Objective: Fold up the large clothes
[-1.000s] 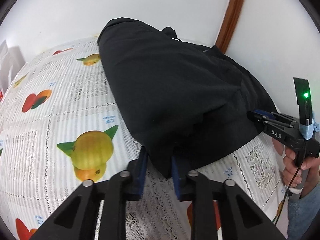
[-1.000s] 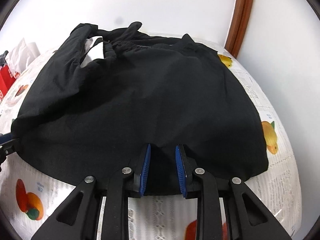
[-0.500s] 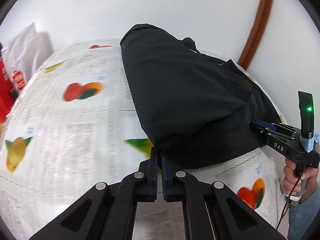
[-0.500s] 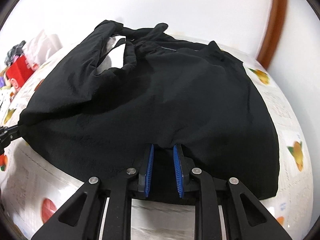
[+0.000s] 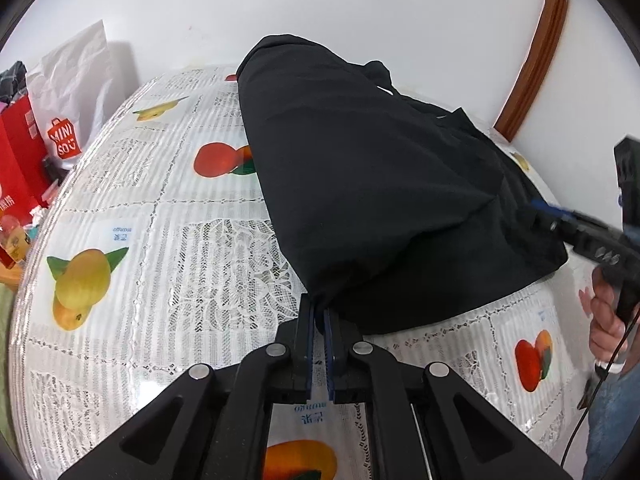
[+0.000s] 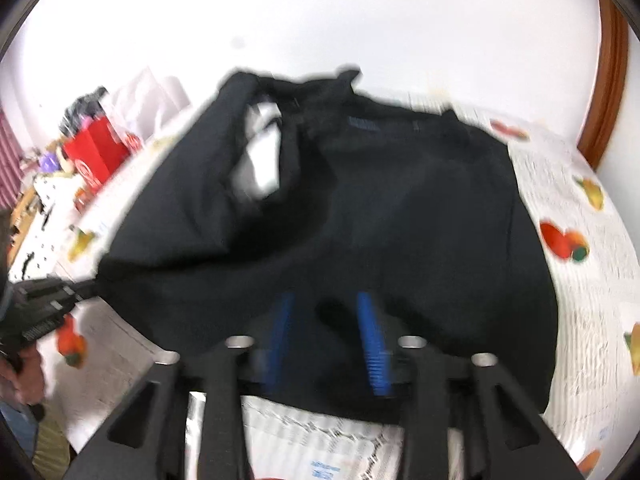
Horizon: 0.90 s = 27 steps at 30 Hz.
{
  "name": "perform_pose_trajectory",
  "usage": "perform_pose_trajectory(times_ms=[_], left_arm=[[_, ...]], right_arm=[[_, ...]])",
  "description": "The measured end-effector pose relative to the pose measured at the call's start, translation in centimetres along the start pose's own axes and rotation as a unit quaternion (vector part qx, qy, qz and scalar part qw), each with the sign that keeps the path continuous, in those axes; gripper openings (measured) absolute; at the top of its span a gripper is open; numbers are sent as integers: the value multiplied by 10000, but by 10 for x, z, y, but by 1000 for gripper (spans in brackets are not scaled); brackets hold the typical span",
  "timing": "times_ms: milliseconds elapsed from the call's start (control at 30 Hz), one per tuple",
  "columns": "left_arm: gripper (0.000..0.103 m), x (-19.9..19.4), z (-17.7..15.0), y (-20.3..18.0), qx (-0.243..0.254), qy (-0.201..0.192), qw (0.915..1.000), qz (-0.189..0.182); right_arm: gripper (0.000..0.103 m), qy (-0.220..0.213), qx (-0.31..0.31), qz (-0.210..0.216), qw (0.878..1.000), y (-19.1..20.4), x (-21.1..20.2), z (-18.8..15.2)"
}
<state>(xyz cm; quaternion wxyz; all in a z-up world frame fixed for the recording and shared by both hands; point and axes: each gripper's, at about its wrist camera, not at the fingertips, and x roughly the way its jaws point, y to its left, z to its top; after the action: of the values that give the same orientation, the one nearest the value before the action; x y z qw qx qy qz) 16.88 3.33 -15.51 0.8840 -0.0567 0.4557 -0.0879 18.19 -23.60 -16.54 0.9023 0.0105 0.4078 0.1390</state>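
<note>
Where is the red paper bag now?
In the left wrist view, the red paper bag stands at the far left, beside the fruit-print tablecloth, before a white bag.

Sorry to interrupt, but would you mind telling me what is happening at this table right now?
A person is folding a black garment on a table covered with a fruit-print tablecloth, using a handheld gripper in each hand. The left gripper is shut on the near corner of the garment. The right gripper has just been opening: its jaws now stand apart over the garment's near edge, with the cloth lying between them. The right wrist view is blurred.
</note>
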Motion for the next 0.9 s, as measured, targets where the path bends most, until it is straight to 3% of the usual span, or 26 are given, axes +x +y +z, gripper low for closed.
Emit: perform_pose_trajectory(times_ms=[33, 100, 167, 267, 400, 500, 567, 667, 700, 767, 900], left_arm=[[7, -1, -1, 3, -50, 10, 10000, -65], [15, 5, 1, -3, -91, 44, 9998, -160], [38, 8, 4, -5, -53, 55, 9997, -250], [54, 7, 5, -12, 140, -113, 9996, -221], [56, 21, 14, -23, 256, -4, 9993, -272], [65, 32, 19, -30, 278, 58, 9993, -252], [70, 39, 22, -37, 393, 111, 9991, -122], [72, 44, 24, -43, 472, 125, 9988, 11], [72, 45, 25, -43, 477, 133, 9988, 36], [72, 47, 27, -43, 461, 159, 9988, 47], [72, 49, 28, -45, 477, 171, 9986, 140]], right_arm=[[70, -103, -14, 115, 9999, 4, -6, 5], [76, -229, -67, 384, 9990, 12, -12, 13], [77, -234, -123, 593, 9979, 24, -12, 22], [78, -107, -100, 670, 9976, 28, 3, 31], [78, 143, 37, 829, 9964, 34, 39, 43], [77, 207, 186, 1006, 9945, 34, 64, 53], [67, 210, 270, 1152, 9928, 35, 76, 59], [33, 263, 257, 1236, 9916, 42, 86, 67], [16, 221, 155, 1255, 9917, 45, 85, 69], [10, 38, -13, 1248, 9922, 49, 73, 73], [7, -813, -48, 1357, 9874, 39, 20, 74]])
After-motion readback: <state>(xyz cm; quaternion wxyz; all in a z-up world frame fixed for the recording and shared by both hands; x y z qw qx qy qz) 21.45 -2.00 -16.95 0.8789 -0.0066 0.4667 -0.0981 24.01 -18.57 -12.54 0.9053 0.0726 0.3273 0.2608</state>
